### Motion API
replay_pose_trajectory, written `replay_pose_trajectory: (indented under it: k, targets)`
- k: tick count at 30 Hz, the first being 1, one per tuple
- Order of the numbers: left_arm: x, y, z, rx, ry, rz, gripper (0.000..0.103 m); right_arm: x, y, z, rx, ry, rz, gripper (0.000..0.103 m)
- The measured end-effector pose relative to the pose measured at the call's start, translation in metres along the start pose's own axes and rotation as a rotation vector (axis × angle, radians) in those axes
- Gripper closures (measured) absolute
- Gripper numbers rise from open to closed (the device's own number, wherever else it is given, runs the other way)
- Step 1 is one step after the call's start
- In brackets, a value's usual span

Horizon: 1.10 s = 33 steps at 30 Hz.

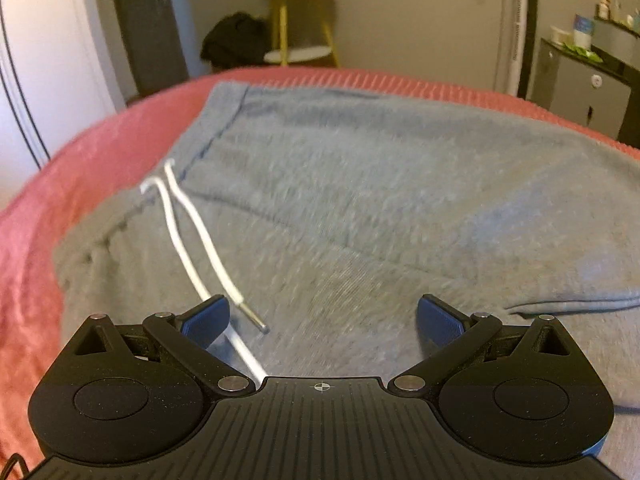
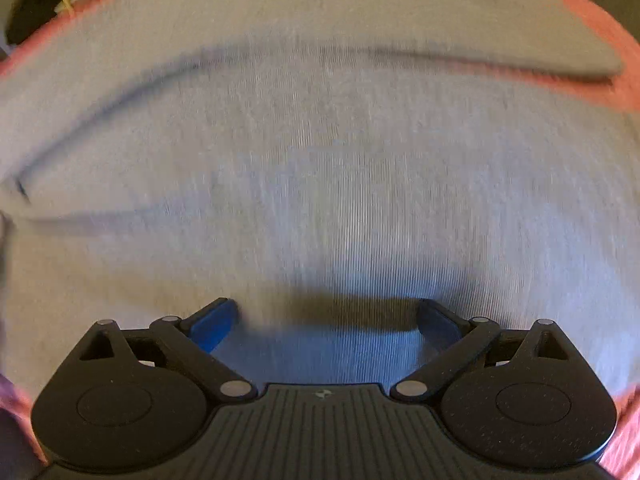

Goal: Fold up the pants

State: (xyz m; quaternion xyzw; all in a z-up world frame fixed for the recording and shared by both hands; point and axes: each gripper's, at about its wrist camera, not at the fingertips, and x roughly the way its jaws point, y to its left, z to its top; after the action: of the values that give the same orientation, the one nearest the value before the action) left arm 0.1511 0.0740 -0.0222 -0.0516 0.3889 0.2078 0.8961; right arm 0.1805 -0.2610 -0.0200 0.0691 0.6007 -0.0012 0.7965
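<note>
Grey pants (image 1: 360,200) — both grippers spread

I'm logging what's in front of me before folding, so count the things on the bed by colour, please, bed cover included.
Grey: 1, the pants
White: 2, the drawstring ends
Pink: 1, the bed cover
Total: 4

Both grippers, left and right, hover over the pants with jaws open, holding nothing.
</note>
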Motion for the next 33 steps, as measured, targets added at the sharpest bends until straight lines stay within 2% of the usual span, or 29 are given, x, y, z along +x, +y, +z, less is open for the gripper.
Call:
replay_pose_trajectory:
  k: [2, 5, 7, 8, 10, 11, 12, 15, 17, 19, 20, 22, 24, 27, 29, 31, 33]
  targets:
    - [0.004, 0.002, -0.003, -0.023, -0.006, -0.023, 0.000, -0.015, -0.019, 0.043, 0.086, -0.109, 0.016, 0.004]
    - [0.013, 0.001, -0.008, -0.029, -0.002, -0.045, 0.000, -0.017, -0.052, 0.127, 0.244, -0.260, 0.029, 0.004]
    - [0.016, 0.001, -0.014, -0.015, -0.029, -0.047, 0.000, -0.004, -0.072, 0.182, 0.406, -0.284, 0.030, 0.013]
    - [0.016, 0.000, -0.017, -0.004, -0.053, -0.047, 0.000, 0.005, -0.080, 0.205, 0.473, -0.292, 0.059, 0.015]
    - [0.014, 0.000, -0.021, 0.000, -0.072, -0.048, 0.000, 0.025, -0.090, 0.239, 0.558, -0.296, 0.094, 0.023]
    - [0.014, 0.001, -0.022, -0.009, -0.080, -0.052, 0.000, 0.036, -0.094, 0.253, 0.606, -0.294, 0.078, 0.025]
    - [0.015, 0.002, -0.024, -0.016, -0.090, -0.055, 0.000, 0.046, -0.096, 0.262, 0.646, -0.293, 0.063, 0.032]
    - [0.017, 0.002, -0.026, -0.027, -0.108, -0.051, 0.000, 0.078, -0.102, 0.282, 0.736, -0.262, 0.033, 0.033]
    - [0.017, 0.001, -0.025, -0.034, -0.110, -0.047, 0.000, 0.079, -0.097, 0.288, 0.710, -0.286, -0.022, 0.036]
    - [0.017, 0.002, -0.025, -0.043, -0.110, -0.048, 0.000, 0.081, -0.090, 0.294, 0.660, -0.285, -0.086, 0.056]
    - [0.017, 0.002, -0.025, -0.044, -0.113, -0.049, 0.000, 0.081, -0.090, 0.295, 0.644, -0.273, -0.116, 0.060]
    - [0.018, 0.004, -0.026, -0.053, -0.117, -0.059, 0.000, 0.083, -0.093, 0.294, 0.640, -0.278, -0.133, 0.081]
    - [0.018, 0.007, -0.025, -0.056, -0.113, -0.074, 0.000, 0.080, -0.095, 0.288, 0.629, -0.298, -0.132, 0.096]
    - [0.019, 0.012, -0.023, -0.070, -0.102, -0.098, 0.000, 0.055, -0.096, 0.271, 0.634, -0.362, -0.076, 0.097]
    - [0.019, 0.013, -0.022, -0.069, -0.090, -0.103, 0.000, 0.021, -0.096, 0.241, 0.587, -0.454, -0.044, 0.098]
    - [0.018, 0.014, -0.020, -0.072, -0.083, -0.107, 0.000, -0.016, -0.098, 0.190, 0.571, -0.547, 0.006, 0.098]
    - [0.015, 0.016, -0.020, -0.086, -0.079, -0.113, 0.000, -0.045, -0.099, 0.133, 0.568, -0.598, 0.016, 0.098]
